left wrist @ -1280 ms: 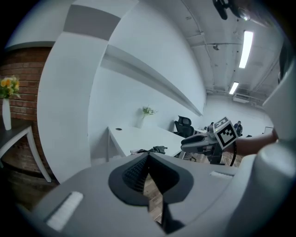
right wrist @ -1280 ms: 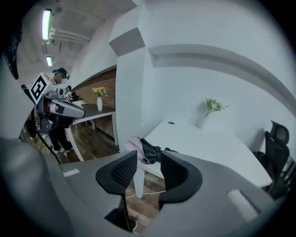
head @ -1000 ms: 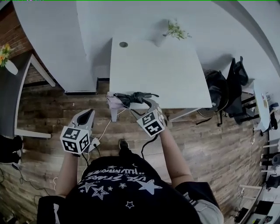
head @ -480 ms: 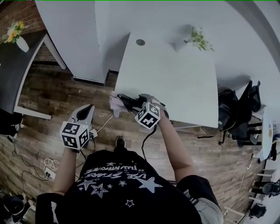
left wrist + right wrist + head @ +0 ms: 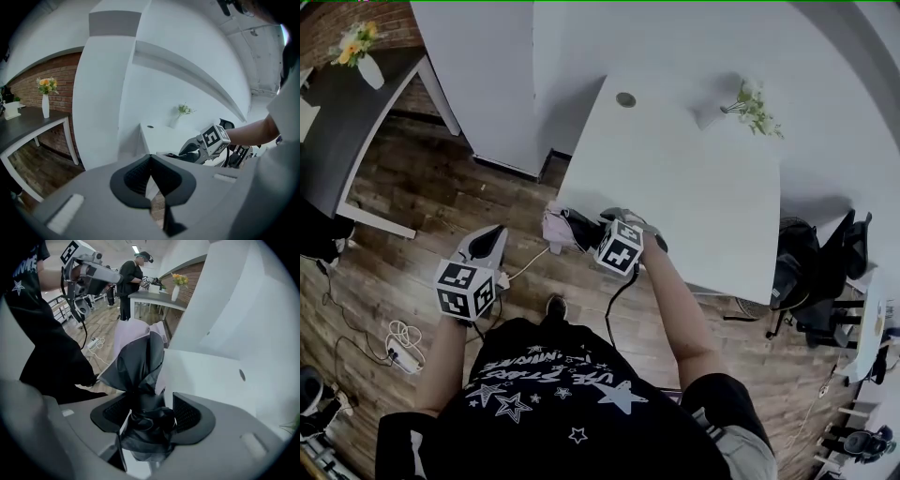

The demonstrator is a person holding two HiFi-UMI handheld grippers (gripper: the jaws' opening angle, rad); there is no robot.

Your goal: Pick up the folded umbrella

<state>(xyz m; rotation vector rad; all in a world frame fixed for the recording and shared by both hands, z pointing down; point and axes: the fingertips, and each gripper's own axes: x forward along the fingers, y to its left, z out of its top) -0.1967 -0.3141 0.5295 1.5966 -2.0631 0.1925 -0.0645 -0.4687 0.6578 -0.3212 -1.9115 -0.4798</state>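
Two grippers: low in the head view; a marker cube on each
Left gripper [image 5: 492, 236]: at 8 o'clock of the other; above the wood floor [image 5: 422, 187], clear of the bench; jaws pressed together, nothing between them
Right gripper [image 5: 612, 218]: tilted steeply down at the bench's near corner; jaws spread round the umbrella's dark bunched end, having just been closing in; pads not yet clamped on it
Folded umbrella [image 5: 570, 225]: at the bench's 7 o'clock corner; dark cloth with a pale lilac part; it reaches past the edge
Bench [image 5: 694, 187]: white; a flower vase [image 5: 750, 103] near its 1 o'clock corner
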